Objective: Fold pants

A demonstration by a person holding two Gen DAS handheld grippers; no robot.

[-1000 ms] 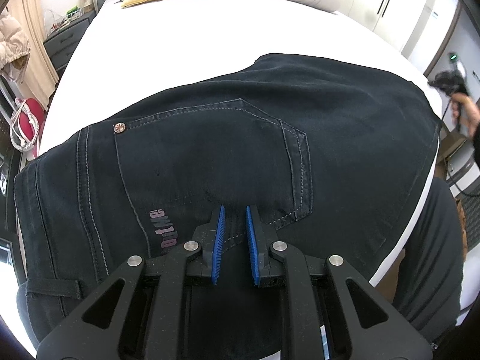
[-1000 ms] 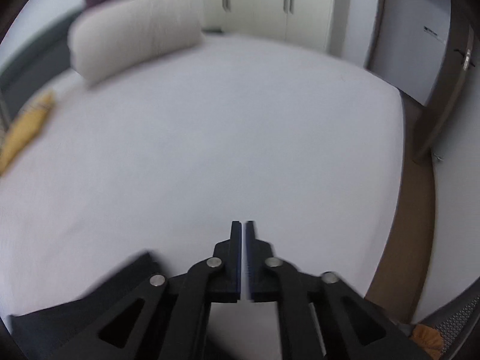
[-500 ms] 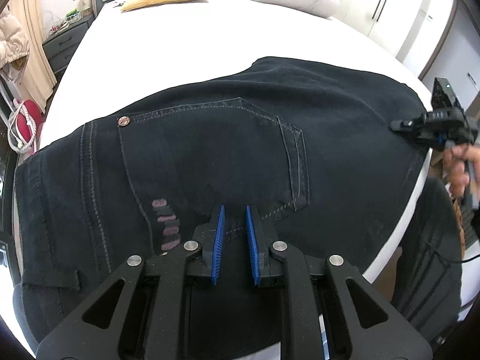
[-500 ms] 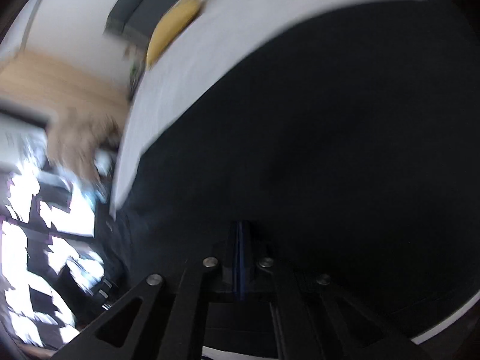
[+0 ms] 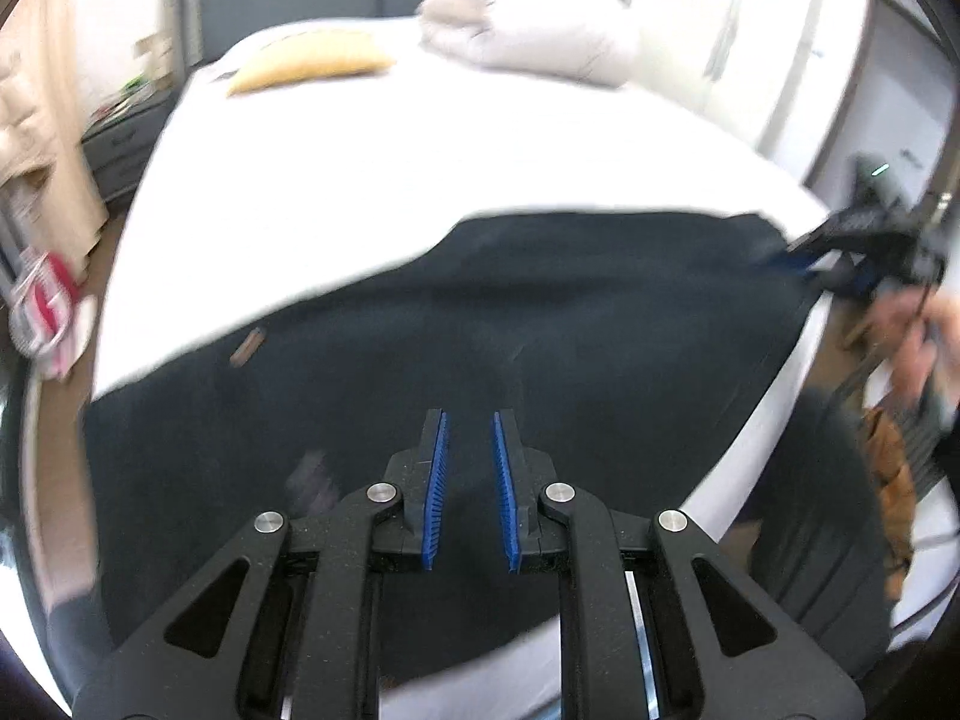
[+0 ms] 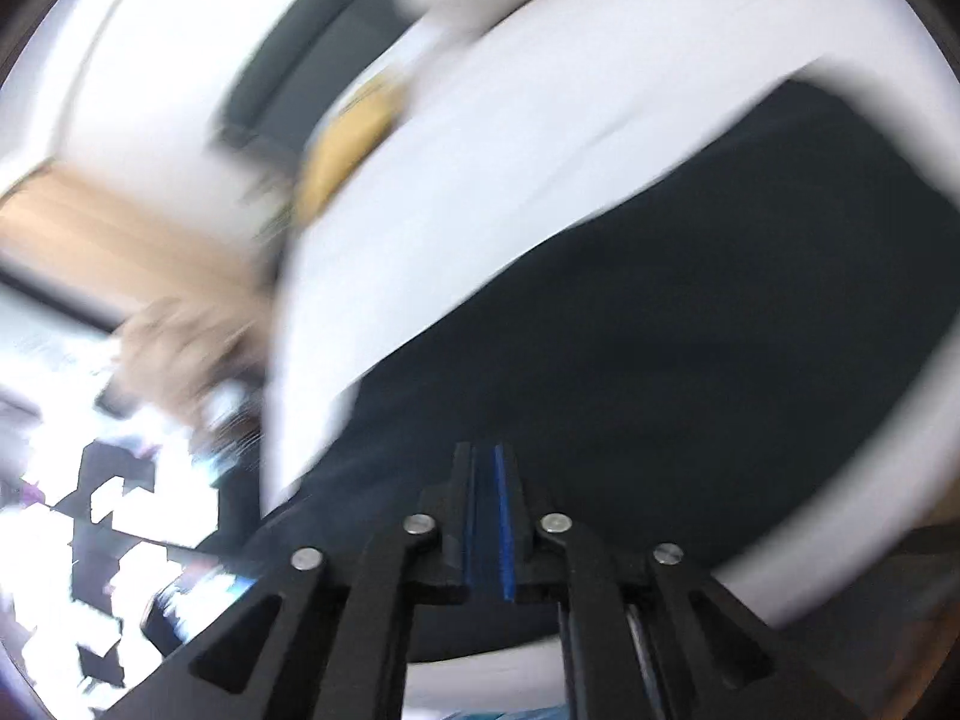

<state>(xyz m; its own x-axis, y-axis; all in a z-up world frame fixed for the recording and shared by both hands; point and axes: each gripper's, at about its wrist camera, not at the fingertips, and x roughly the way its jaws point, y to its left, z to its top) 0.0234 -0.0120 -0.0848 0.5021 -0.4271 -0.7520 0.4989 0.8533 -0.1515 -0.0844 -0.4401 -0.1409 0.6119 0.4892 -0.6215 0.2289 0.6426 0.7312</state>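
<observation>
Black denim is spreading across the near part of a white bed [image 5: 372,192]: the pants [image 5: 540,324] are lying flat and folded, their dark cloth running from the left edge of the mattress to its right edge, where a stretch is hanging over the side. The left gripper [image 5: 468,480] is hovering above the pants with its jaws spread a little, blue pads apart and nothing between them. At the right corner of the cloth, in the left wrist view, the right gripper [image 5: 804,258] is pointing at the pants' edge, a hand [image 5: 918,336] holding it; blur is hiding whether it is touching the cloth. In the right wrist view its jaws are opening from nearly closed, showing only a thin gap, with no cloth seen between them and the pants [image 6: 690,330] lying beneath. A yellow pillow [image 5: 312,60] and a pale duvet [image 5: 540,30] are sitting at the far end of the bed.
</observation>
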